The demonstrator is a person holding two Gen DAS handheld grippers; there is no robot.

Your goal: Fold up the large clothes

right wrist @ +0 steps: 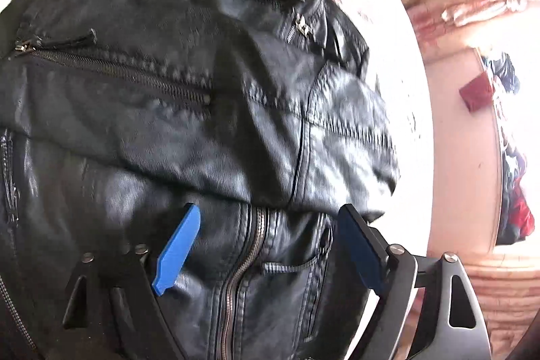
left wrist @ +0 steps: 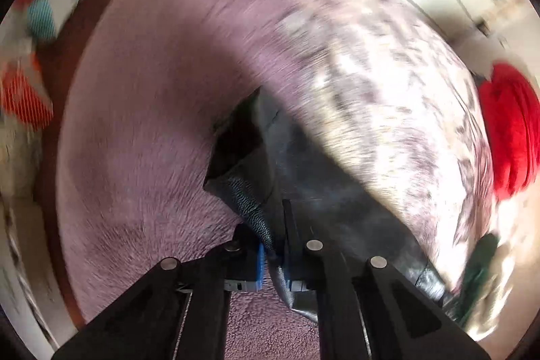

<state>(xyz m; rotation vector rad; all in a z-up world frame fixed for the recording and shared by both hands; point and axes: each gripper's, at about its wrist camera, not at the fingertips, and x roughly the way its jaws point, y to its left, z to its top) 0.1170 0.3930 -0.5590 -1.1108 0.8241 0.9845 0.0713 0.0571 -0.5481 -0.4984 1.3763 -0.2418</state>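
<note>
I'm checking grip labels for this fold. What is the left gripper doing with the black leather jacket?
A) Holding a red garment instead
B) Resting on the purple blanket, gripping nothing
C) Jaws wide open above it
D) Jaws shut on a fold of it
D: in the left wrist view the left gripper has its jaws closed, with a fold of the black leather jacket pinched between them.

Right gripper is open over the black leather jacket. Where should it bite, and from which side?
Grip the black leather jacket at its right edge panel, coming in from the right, over the bright bedding. There the leather ends in a free, thin edge the open right gripper can straddle; the zipper placket between the fingers lies flat, offering no lip. The left gripper holds another part.
</note>
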